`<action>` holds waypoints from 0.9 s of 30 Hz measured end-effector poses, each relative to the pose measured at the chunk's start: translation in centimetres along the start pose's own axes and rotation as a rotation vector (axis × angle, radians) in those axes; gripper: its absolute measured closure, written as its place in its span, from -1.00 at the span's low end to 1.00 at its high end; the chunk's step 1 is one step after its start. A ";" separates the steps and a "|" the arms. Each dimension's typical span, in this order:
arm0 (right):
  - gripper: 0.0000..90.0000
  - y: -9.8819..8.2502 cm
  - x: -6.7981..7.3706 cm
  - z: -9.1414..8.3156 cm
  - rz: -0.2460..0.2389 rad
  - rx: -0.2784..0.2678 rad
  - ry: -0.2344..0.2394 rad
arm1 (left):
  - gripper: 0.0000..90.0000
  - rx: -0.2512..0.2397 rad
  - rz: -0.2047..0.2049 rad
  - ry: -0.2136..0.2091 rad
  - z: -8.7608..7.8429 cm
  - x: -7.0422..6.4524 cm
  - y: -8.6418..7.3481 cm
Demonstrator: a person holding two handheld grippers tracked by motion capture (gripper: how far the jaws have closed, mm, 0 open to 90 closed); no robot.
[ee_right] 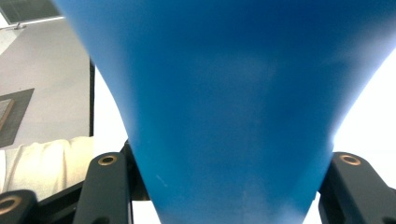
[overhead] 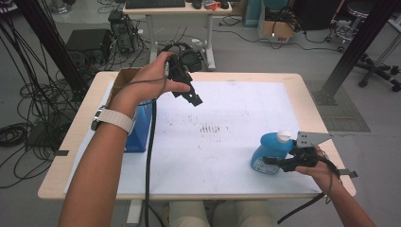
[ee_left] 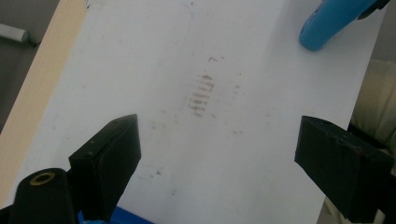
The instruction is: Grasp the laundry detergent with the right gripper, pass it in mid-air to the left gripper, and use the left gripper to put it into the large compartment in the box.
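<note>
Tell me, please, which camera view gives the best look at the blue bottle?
The high view: the blue bottle shows whole there, white cap and label included, with the right gripper shut on it. The right gripper view has its blue wall pressed close, without outline. The left gripper view catches one blue end at the top edge.

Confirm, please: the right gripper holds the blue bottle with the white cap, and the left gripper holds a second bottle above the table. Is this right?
Not entirely. The left gripper holds nothing: the left gripper view shows its fingers apart over the white sheet. The right gripper does hold the blue bottle.
</note>
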State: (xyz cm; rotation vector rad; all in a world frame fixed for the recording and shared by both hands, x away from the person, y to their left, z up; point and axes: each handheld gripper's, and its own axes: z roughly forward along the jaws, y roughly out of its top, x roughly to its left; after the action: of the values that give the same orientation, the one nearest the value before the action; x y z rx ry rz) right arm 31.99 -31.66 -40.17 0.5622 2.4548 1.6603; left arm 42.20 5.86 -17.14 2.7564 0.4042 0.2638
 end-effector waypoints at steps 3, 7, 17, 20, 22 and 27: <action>-0.07 0.0 0.0 0.0 0.000 0.000 -0.001 | -0.68 0.000 0.000 0.001 0.0 0.0 0.0; -0.07 0.0 0.0 0.0 0.002 0.002 0.001 | -0.68 0.001 0.003 0.002 0.0 0.0 0.0; -0.07 0.1 -0.1 0.0 0.000 0.007 0.001 | -0.67 -0.003 -0.001 0.006 -0.1 0.0 -0.2; -0.07 0.1 0.0 0.0 0.002 0.010 0.000 | -0.68 -0.002 -0.003 0.007 -0.2 0.0 -0.3; -0.07 0.1 0.0 0.0 0.000 0.012 -0.001 | -0.68 -0.002 -0.005 0.006 -0.2 0.0 -0.3; -0.07 0.2 -0.1 0.0 0.000 0.016 0.004 | -0.68 -0.003 -0.007 0.008 -0.2 -0.1 -0.2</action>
State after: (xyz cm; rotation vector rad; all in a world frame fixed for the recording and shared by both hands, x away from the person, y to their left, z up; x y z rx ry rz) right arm 32.17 -31.63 -39.99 0.5618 2.4731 1.6452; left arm 42.04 6.06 -17.04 2.7514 0.4148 0.2732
